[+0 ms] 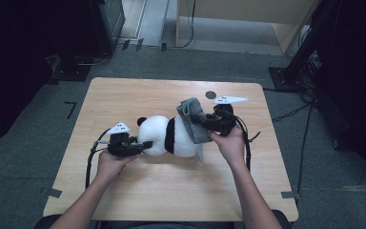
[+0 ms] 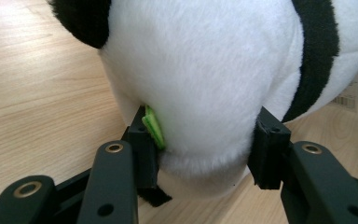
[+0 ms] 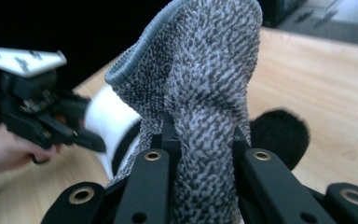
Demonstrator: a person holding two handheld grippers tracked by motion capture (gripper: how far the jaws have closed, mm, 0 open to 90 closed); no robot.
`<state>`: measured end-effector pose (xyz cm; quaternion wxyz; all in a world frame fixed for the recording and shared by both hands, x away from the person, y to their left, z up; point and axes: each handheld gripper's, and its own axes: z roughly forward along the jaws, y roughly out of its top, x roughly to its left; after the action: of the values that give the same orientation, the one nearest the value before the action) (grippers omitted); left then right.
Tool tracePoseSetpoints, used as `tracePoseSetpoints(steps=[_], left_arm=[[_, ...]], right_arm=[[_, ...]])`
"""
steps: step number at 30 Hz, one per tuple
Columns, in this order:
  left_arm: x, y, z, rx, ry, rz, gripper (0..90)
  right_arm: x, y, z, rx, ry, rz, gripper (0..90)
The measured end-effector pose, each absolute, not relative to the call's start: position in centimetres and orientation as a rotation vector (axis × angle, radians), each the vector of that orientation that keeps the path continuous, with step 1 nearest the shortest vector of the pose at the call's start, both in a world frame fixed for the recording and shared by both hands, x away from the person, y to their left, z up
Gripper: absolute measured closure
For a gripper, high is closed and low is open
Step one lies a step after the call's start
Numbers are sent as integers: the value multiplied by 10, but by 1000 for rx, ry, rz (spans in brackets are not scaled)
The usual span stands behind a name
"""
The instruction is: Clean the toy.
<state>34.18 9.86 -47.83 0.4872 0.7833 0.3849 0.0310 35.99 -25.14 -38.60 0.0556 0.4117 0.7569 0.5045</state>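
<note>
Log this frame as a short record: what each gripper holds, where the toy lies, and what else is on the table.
left gripper: jaws clamped on the head of the plush panda
right gripper: shut on a grey cloth, lifted over the panda's body
panda: lying on its side on the wooden table
tag: a paper tag hangs at the panda's body
table hole: dark round opening near the far edge

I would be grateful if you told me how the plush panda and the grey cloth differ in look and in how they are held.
The plush panda is smooth white fur with black bands; the grey cloth is speckled terry with a ribbed hem. The panda lies on the table, while the cloth is lifted and draped over its body. The left gripper squeezes the panda's head; the right gripper pinches the cloth. Both are soft and both are gripped.
</note>
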Motion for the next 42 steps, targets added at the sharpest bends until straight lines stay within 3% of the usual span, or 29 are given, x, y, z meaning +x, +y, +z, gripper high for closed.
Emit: tracePoseSetpoints(steps=[8, 12, 28, 42], left_arm=[[348, 102, -482, 1898, 918, 88, 329], [349, 104, -482, 1923, 892, 127, 274], [349, 112, -489, 1966, 865, 115, 259], [367, 96, -504, 1919, 855, 80, 160]], right_arm=[[373, -252, -407, 1262, 2285, 1517, 788], [381, -254, -410, 1270, 2278, 1534, 787], [409, -253, -414, 1307, 2272, 1517, 787], [430, -254, -421, 1358, 2253, 1499, 789]])
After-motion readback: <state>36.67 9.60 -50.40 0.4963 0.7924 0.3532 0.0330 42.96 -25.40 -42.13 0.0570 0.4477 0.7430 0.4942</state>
